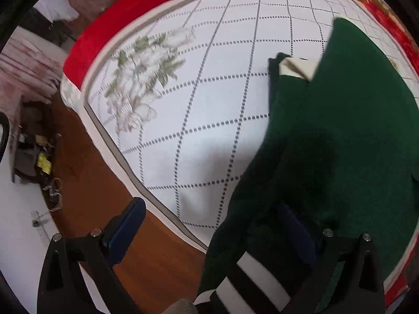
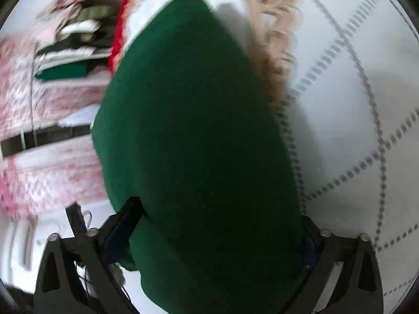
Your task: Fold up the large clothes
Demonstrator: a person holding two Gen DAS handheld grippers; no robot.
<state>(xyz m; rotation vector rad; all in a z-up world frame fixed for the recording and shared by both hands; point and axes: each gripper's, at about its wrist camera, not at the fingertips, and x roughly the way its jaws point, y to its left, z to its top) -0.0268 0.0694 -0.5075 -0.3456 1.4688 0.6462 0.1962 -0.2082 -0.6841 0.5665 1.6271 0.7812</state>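
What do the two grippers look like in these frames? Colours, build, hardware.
Both match. The left gripper has matte black angular fingers lined with dark blue pads, triangular cut-outs in the black base, and silver round pins at the pivots. The right gripper shows the same black frame, cut-outs and silver pins, with blue pads partly hidden. No markings are visible. No sleeve or hand shows.

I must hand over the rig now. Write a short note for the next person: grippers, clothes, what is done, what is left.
Left gripper: open; the green garment's striped cuff drapes between its fingers, not pinched.
Right gripper: jaws wide, green cloth bunched between them; a firm grip cannot be confirmed, the view is blurred.
Garment: on the white quilt, partly folded, cream collar showing.
Folded pile sits beyond the bed.
Left: finish folding, smooth, add to pile.
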